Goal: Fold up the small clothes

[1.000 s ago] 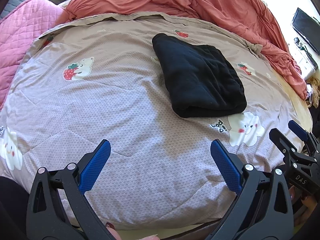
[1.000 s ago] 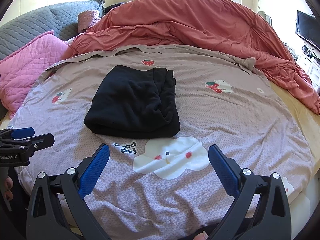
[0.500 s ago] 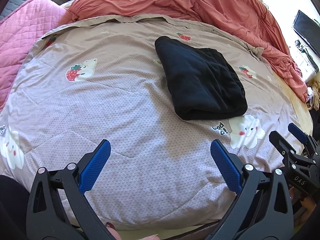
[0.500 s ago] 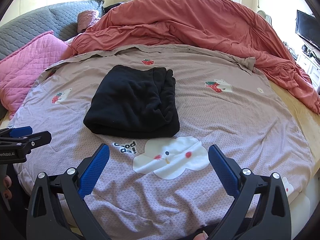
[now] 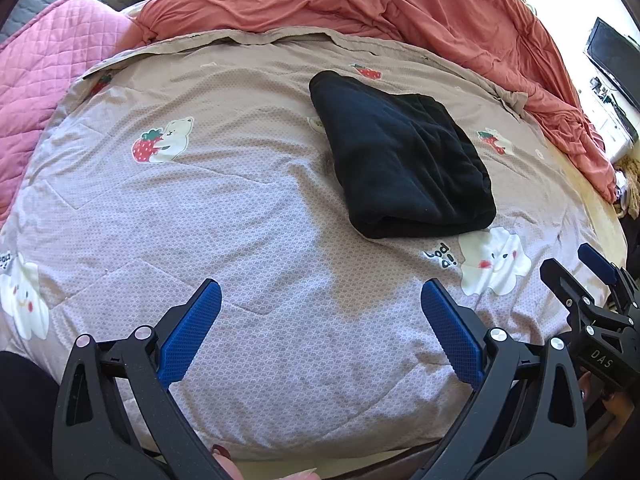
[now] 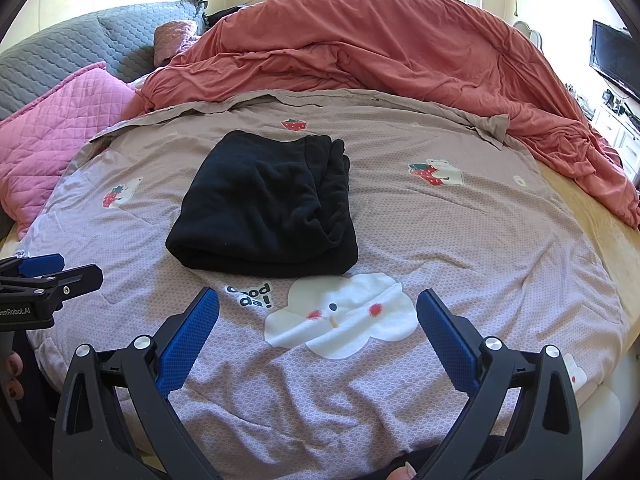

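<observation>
A black garment (image 5: 404, 156) (image 6: 268, 204) lies folded into a thick rectangle on the grey patterned quilt (image 5: 224, 216) (image 6: 460, 232). My left gripper (image 5: 320, 300) hovers open over the quilt's near edge, well short and left of the garment, with nothing between its blue pads. My right gripper (image 6: 318, 308) is open too, above the white cloud print just in front of the garment. Each gripper shows at the side of the other's view: the right one (image 5: 588, 280), the left one (image 6: 52, 272).
A rumpled orange duvet (image 6: 380, 52) fills the back of the bed. A pink quilted pillow (image 6: 52, 128) and a grey one (image 6: 80, 44) lie at the left. A dark screen (image 6: 614, 62) and white cabinet stand at the far right. Fingertips show at the handles.
The left gripper has pulled back and tilted a little, so the garment sits lower in its view. The right gripper has barely moved. The garment lies unchanged.
</observation>
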